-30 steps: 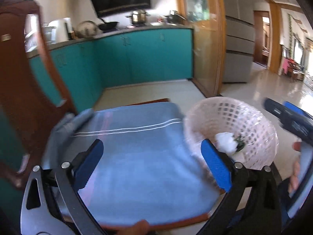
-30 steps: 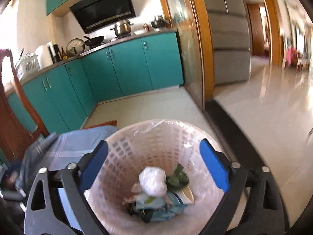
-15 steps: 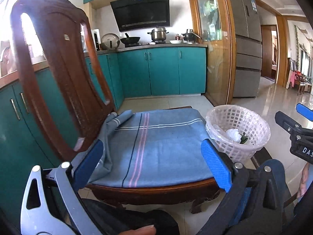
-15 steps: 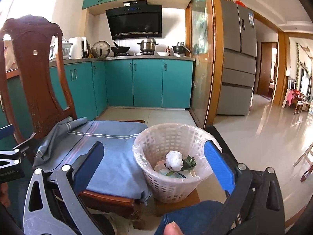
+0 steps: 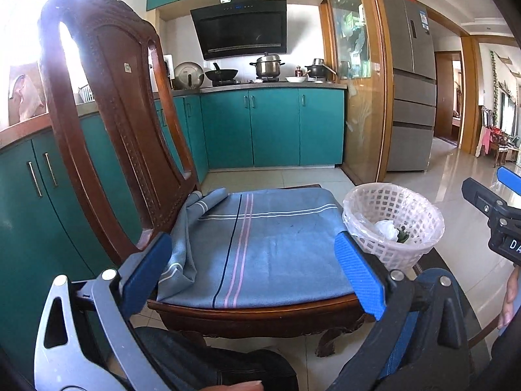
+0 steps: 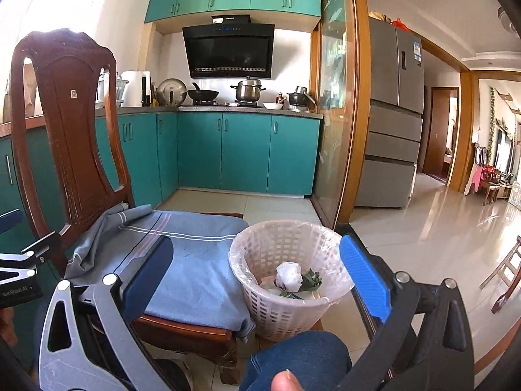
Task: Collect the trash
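A white lattice waste basket (image 6: 283, 312) with a clear liner stands on the floor to the right of a wooden chair (image 6: 65, 137). Inside it lie a crumpled white wad (image 6: 288, 275), green leaves (image 6: 311, 280) and other scraps. The same basket (image 5: 390, 247) shows at the right of the left wrist view. My left gripper (image 5: 254, 273) is open and empty, held back in front of the chair's blue-grey seat cloth (image 5: 270, 247). My right gripper (image 6: 257, 280) is open and empty too, held back above a knee in blue jeans (image 6: 299, 358).
Teal kitchen cabinets (image 6: 244, 156) with pots on the counter run along the back and left. A glass partition (image 6: 335, 114) and a grey fridge (image 6: 390, 130) stand to the right, and shiny floor tiles (image 6: 439, 244) stretch beyond them. The right tool (image 5: 498, 218) pokes into the left wrist view.
Both grippers have pulled back and up from the basket and seat, so the whole chair and kitchen now show. Both stayed open. The trash in the basket has not moved.
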The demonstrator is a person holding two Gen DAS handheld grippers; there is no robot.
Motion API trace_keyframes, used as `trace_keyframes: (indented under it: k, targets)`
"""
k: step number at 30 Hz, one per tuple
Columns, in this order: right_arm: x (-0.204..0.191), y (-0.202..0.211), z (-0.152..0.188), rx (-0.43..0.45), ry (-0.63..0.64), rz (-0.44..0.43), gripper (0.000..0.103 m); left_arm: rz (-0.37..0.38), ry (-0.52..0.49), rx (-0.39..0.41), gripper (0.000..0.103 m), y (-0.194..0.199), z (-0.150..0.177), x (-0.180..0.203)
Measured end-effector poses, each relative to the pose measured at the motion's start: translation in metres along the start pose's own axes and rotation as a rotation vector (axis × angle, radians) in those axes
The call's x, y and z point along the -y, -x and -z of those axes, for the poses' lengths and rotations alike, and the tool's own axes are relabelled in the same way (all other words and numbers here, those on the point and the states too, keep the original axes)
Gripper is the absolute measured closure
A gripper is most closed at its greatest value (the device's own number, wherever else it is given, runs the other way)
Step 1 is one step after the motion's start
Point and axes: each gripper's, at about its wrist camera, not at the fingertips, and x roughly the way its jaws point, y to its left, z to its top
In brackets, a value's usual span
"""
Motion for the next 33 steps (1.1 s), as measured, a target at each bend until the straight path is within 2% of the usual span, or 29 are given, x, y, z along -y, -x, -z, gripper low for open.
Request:
trace_keyframes:
  k: [33]
  targets:
    - [-0.0025,0.0060,-0.0040,0.013,0.004,0.019,0.003,0.016,-0.007,-0.016,0.003,-0.0049,-0.0016,0.0019]
